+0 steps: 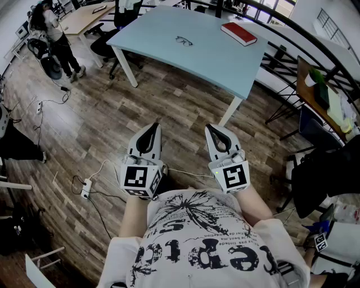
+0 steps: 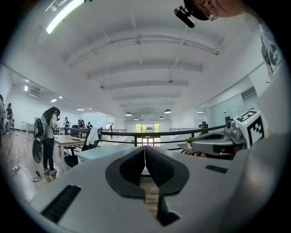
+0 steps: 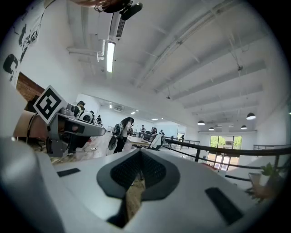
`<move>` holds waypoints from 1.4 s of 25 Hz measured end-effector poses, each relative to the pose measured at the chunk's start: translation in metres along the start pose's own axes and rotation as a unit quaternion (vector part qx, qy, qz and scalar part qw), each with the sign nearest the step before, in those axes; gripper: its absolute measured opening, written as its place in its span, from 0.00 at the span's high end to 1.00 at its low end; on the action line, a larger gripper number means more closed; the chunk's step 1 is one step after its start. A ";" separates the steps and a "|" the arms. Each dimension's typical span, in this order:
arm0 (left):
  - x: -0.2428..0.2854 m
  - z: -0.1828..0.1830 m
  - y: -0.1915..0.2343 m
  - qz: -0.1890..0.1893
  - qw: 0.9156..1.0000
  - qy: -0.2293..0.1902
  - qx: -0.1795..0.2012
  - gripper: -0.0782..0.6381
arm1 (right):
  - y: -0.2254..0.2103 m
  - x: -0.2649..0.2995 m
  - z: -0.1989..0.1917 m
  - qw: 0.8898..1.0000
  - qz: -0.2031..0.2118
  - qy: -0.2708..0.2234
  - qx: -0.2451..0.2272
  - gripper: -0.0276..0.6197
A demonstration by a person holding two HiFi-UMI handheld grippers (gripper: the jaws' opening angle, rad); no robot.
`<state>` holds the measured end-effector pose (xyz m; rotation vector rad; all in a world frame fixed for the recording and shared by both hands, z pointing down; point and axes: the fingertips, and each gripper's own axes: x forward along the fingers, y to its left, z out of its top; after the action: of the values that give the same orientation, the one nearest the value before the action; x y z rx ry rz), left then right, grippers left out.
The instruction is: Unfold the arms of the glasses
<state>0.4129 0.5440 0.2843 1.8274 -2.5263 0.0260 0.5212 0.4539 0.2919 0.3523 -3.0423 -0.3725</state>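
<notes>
A wood-plank floor runs under a pale blue surface on white legs in an open-plan hall, with a wooden desk and a black office chair beyond it. A black railing borders the space (a power strip and loose cables lie on the planks). Overhead, a white beamed ceiling carries a strip light and round lamps; bright windows close the far end.
</notes>
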 end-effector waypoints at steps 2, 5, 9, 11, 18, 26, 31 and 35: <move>0.000 -0.001 0.003 0.001 1.000 0.000 0.002 0.87 | 0.002 0.003 -0.001 1.000 0.001 0.000 0.004 0.95; 0.003 -0.002 0.004 0.000 1.000 0.001 0.001 0.87 | 0.002 0.006 -0.005 1.000 0.003 0.002 0.007 0.95; 0.009 -0.004 0.005 -0.005 1.000 0.006 -0.002 0.87 | 0.000 0.012 -0.010 1.000 0.003 0.008 0.014 0.95; 0.010 -0.007 0.008 -0.006 1.000 0.009 -0.007 0.87 | 0.001 0.016 -0.013 1.000 0.003 0.012 0.022 0.95; 0.032 -0.022 0.053 -0.014 1.000 0.017 -0.021 0.87 | 0.008 0.063 -0.023 0.999 -0.004 0.020 0.044 0.94; 0.091 -0.017 0.156 -0.042 0.999 0.018 -0.021 0.87 | 0.006 0.174 -0.016 0.998 -0.041 0.037 0.043 0.94; 0.131 -0.007 0.215 -0.073 0.997 0.021 -0.024 0.87 | 0.001 0.237 -0.010 0.995 -0.078 0.047 0.050 0.94; 0.158 -0.003 0.244 -0.084 0.996 0.023 -0.018 0.87 | -0.008 0.273 -0.010 0.992 -0.099 0.055 0.051 0.94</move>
<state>0.1316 0.4708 0.2921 1.9940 -2.3193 0.0172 0.2586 0.3803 0.3075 0.6608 -2.9327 -0.1983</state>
